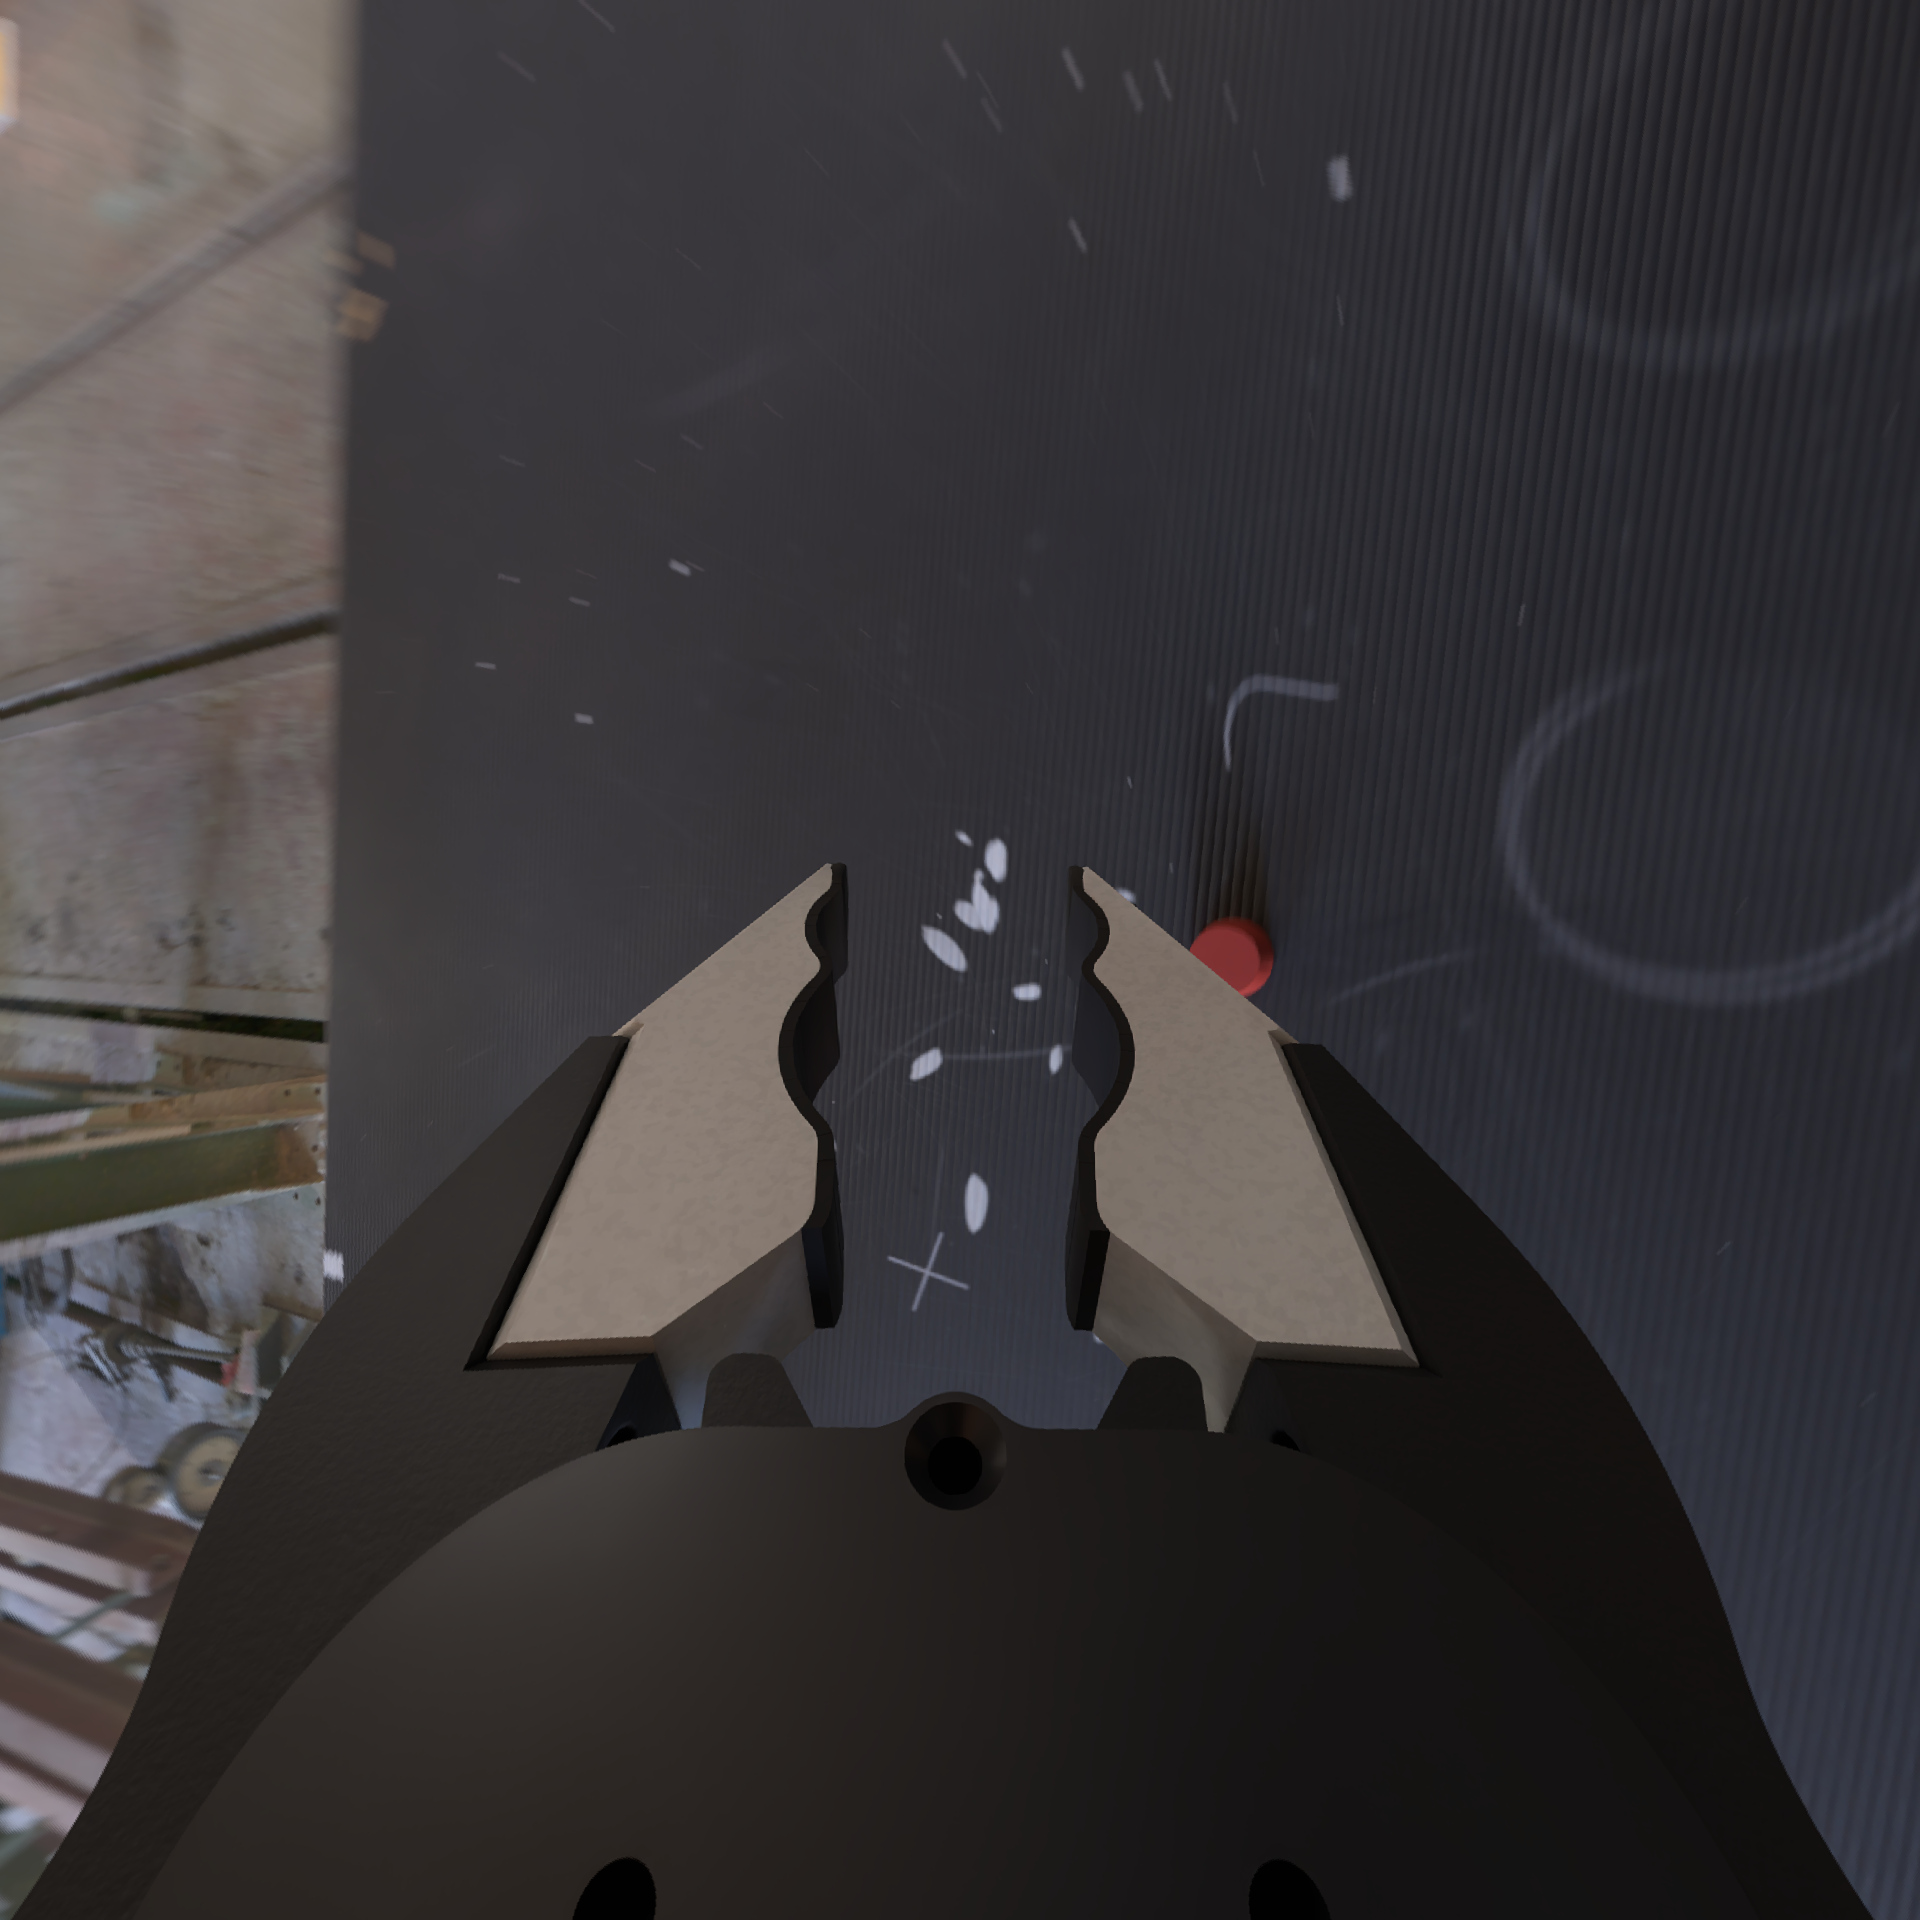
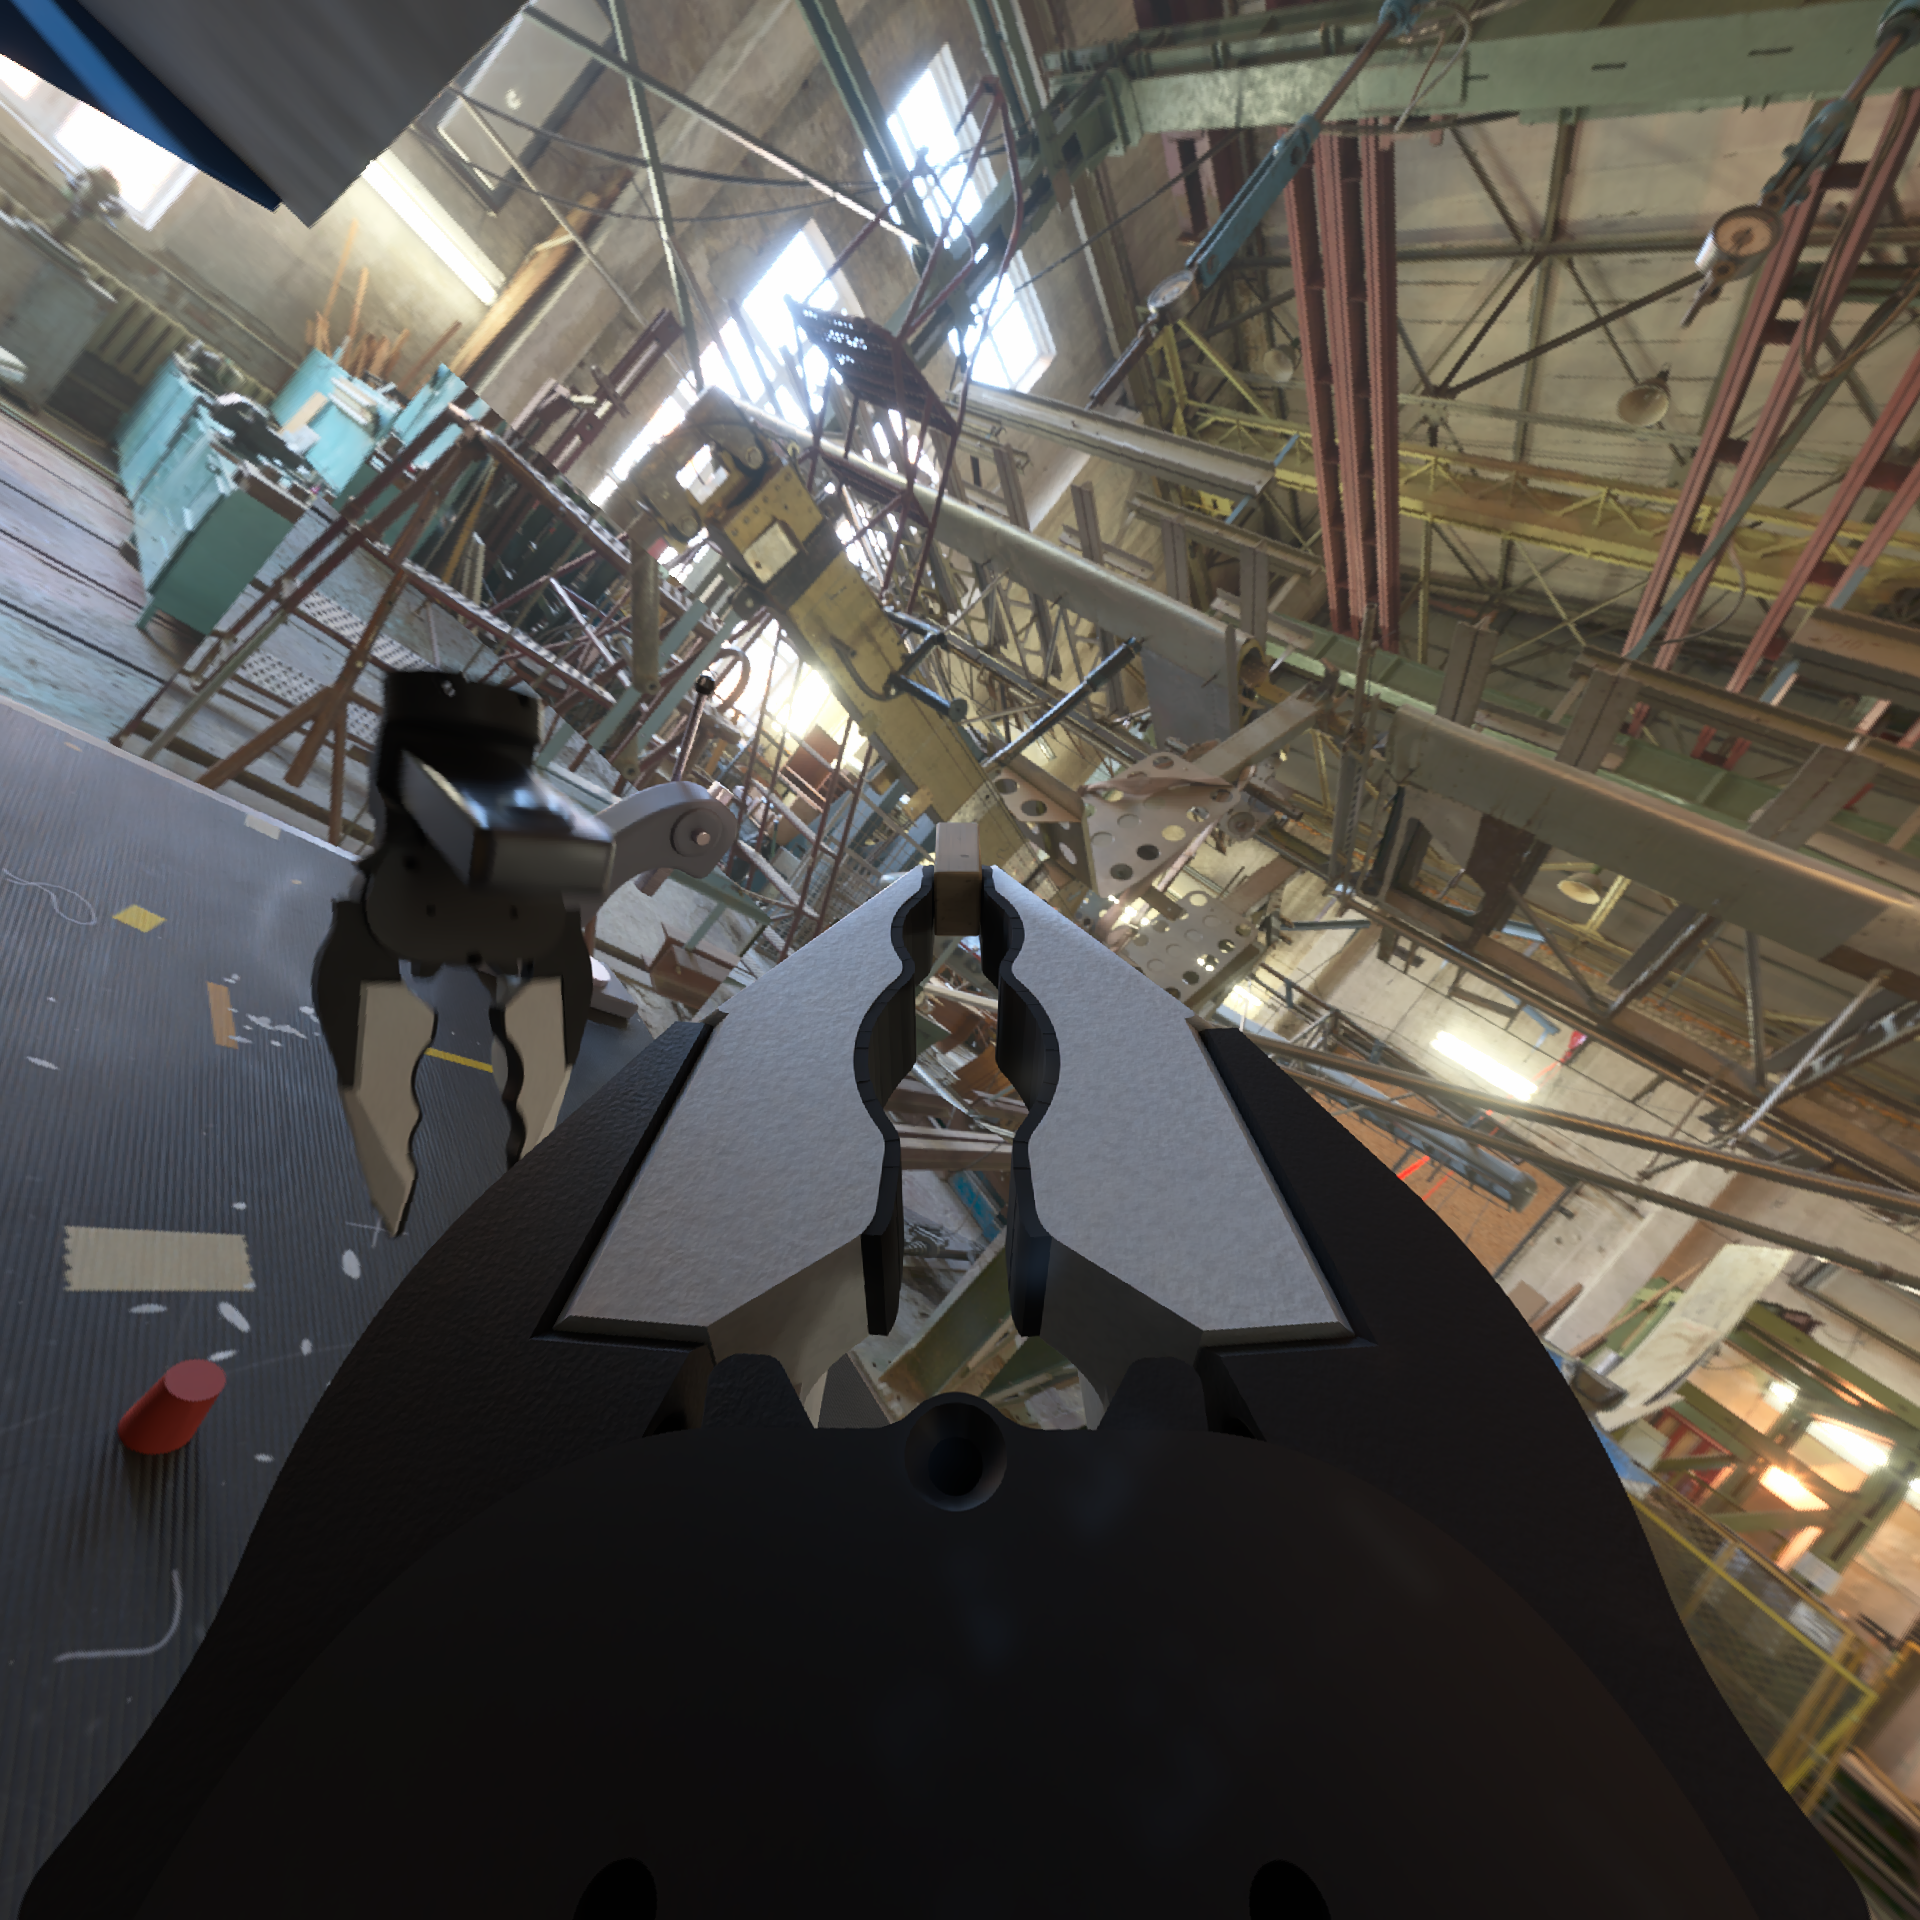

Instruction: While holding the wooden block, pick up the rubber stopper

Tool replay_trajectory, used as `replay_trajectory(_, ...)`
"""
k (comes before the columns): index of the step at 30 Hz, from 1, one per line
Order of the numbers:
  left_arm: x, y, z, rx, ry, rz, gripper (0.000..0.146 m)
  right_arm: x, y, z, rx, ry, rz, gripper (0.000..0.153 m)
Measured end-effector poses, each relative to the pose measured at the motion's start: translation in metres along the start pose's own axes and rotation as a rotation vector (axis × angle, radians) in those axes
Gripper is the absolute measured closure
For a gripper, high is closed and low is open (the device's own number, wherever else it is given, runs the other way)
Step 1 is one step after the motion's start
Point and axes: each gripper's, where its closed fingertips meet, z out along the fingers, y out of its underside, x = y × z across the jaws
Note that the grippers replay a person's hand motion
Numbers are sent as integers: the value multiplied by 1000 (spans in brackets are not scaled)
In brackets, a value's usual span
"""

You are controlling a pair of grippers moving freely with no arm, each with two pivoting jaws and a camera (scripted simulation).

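Observation:
The red rubber stopper [image 1: 1236,951] lies on its side on the dark ribbed mat [image 1: 1039,520]. In the left wrist view it sits just right of my right fingertip, partly hidden by it. My left gripper [image 1: 958,871] is open and empty above the mat, pointing down at it. The right wrist view shows the stopper [image 2: 171,1405] at lower left and the left gripper [image 2: 457,1169] hovering open above and beyond it. My right gripper [image 2: 958,878] is shut on the small wooden block [image 2: 956,873] at its fingertips, raised and tilted up off the mat.
The mat [image 2: 156,1091] carries white paint flecks, scratches, a beige tape patch [image 2: 156,1257] and small yellow and orange tape pieces. Its left edge [image 1: 343,727] drops off to a workshop hall. Scaffolding and beams fill the background.

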Motion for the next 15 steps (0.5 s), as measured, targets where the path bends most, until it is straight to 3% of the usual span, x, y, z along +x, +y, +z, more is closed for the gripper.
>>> replay_trajectory(3, 2, 29, 45, -197, 123, 130, 103, 4, -2, -8, 4, 10, -6, 146)
replay_trajectory(7, -4, 70, 75, -407, 230, 222, 101, 6, -7, -14, 54, 2, 15, 146)
replay_trajectory(13, 4, 86, 98, -485, 330, 195, 99, 10, -12, -25, 97, -1, 36, 146)
replay_trajectory(15, 9, 87, 101, -502, 354, 174, 106, 10, -12, -26, 102, -3, 45, 146)
